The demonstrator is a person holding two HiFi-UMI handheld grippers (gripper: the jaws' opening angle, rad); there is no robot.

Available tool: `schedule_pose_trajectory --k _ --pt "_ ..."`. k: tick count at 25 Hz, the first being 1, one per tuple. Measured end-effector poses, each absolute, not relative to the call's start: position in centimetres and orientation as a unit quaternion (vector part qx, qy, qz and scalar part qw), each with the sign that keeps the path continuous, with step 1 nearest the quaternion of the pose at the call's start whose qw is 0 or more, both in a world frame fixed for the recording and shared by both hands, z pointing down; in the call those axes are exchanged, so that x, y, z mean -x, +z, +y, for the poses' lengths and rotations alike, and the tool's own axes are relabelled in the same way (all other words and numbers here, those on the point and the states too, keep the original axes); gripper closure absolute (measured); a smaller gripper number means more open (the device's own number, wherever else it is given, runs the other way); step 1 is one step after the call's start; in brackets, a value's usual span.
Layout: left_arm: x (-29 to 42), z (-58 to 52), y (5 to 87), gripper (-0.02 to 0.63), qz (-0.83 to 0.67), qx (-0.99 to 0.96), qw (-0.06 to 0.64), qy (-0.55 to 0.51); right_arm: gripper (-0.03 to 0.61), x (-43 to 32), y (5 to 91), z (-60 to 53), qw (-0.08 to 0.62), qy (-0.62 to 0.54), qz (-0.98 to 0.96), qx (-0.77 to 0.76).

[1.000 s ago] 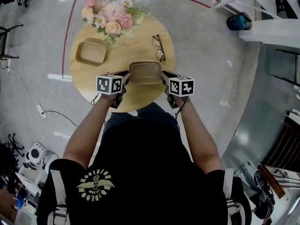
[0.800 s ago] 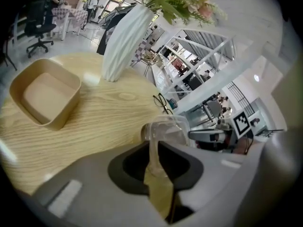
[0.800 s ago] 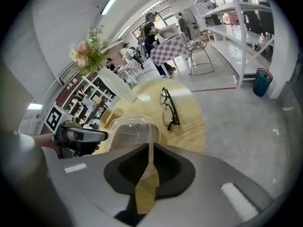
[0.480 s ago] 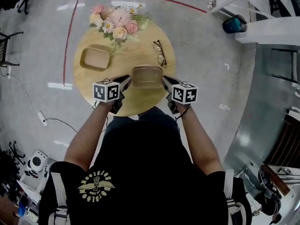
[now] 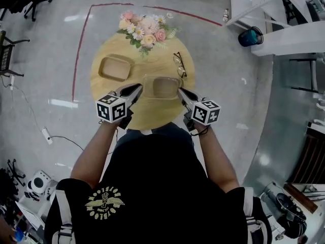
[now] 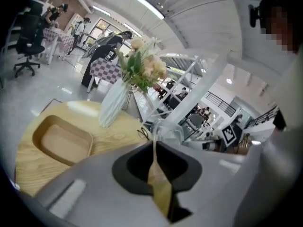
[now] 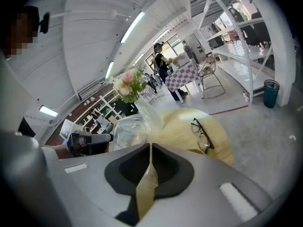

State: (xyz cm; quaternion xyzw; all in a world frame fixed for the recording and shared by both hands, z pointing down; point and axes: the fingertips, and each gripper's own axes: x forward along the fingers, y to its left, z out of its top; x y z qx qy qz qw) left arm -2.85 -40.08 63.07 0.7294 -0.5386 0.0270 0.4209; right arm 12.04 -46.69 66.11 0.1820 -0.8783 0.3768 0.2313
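Observation:
A shallow tan container with a clear plastic top hangs between my two grippers, above the front of the round wooden table. My left gripper is shut on its left rim, my right gripper on its right rim. In the left gripper view the thin tan rim runs between the shut jaws of the gripper, with the clear top beyond. The right gripper view shows the same: gripper, clear top.
An empty tan tray lies at the table's left, a white vase of flowers at the back and black glasses at the right. On the floor are a red line, a teal bin by white shelving, and chairs.
Both grippers have risen with the container, which has left the tabletop. The table now looks smaller and lower in every view.

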Motion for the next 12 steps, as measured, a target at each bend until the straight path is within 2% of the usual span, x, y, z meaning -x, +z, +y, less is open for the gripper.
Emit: schedule_pose_trajectory --k 5,12 --pt "4.5 -38.4 58.7 0.595 -0.542 -0.758 0.361 0.025 0.560 -10.1 62.3 -45.2 0.201 0.356 -0.892 -0.191" --pt "7.8 -35.8 54.5 0.594 -0.544 -0.768 0.338 0.002 0.560 -7.1 57.0 -42.6 0.166 0.315 -0.915 -0.193"
